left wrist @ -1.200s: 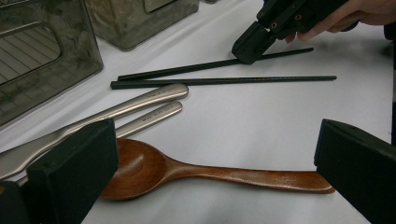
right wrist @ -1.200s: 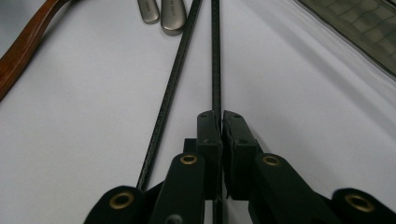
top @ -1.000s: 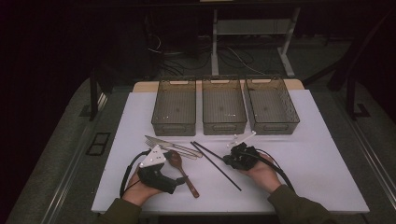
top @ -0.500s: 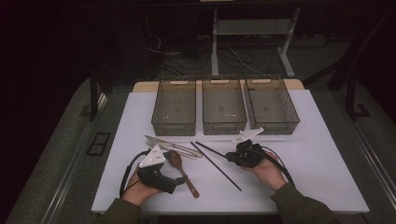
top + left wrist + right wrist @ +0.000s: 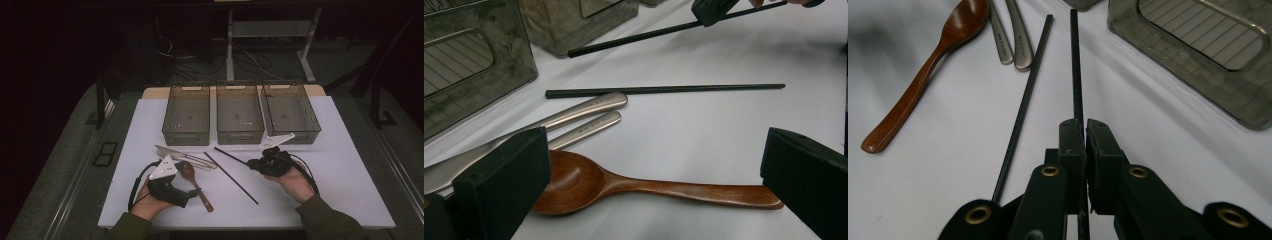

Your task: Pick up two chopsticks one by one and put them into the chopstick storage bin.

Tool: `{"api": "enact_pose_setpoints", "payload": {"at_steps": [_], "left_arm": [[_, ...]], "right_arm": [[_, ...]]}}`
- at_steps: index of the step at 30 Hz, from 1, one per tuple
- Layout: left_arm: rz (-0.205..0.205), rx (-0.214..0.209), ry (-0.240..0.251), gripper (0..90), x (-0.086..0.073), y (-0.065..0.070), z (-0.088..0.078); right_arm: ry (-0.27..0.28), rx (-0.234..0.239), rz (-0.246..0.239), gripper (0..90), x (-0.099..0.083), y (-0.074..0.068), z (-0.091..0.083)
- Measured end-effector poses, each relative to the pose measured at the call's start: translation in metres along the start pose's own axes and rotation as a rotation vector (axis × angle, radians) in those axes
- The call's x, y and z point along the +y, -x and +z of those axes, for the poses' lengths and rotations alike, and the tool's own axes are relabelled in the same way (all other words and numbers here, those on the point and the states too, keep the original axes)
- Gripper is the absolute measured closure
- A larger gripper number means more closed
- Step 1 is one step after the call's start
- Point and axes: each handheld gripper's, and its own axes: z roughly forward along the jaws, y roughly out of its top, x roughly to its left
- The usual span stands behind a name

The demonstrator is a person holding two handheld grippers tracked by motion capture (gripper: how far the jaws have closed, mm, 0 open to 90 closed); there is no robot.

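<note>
Blk tongs [image 5: 1084, 135], brass rivets, olive sleeves [image 5: 330, 220]

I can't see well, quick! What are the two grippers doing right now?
Left gripper: open, holding nothing, above the brown wooden spoon.
Right gripper: closed on a thin black chopstick.

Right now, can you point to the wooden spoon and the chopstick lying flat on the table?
wooden spoon [image 5: 574, 182]: left gripper view, on its bowl.
chopstick lying flat [image 5: 684, 89]: left gripper view, on the middle of its shaft.
</note>
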Motion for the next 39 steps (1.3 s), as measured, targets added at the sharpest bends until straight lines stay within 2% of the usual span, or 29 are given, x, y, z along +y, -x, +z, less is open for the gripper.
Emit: {"api": "enact_pose_setpoints", "payload": {"at_steps": [11, 23, 35, 39], "left_arm": [[0.003, 0.002, 0.000, 0.0, 0.000, 0.000, 0.000], [0.003, 0.003, -0.001, 0.0, 0.000, -0.001, 0.000], [0.009, 0.004, -0.004, 0.0, -0.001, -0.002, 0.000], [-0.009, 0.000, 0.005, 0.0, -0.001, -0.003, 0.000]], "right_arm": [[0.037, 0.018, 0.019, 86.4, 0.000, 0.003, -0.015], [0.078, 0.016, 0.018, 86.4, 0.004, 0.008, -0.030], [0.117, 0.003, 0.022, 86.4, 0.016, 0.012, -0.037], [0.135, 0.000, 0.017, 86.4, 0.023, 0.013, -0.039]]}}
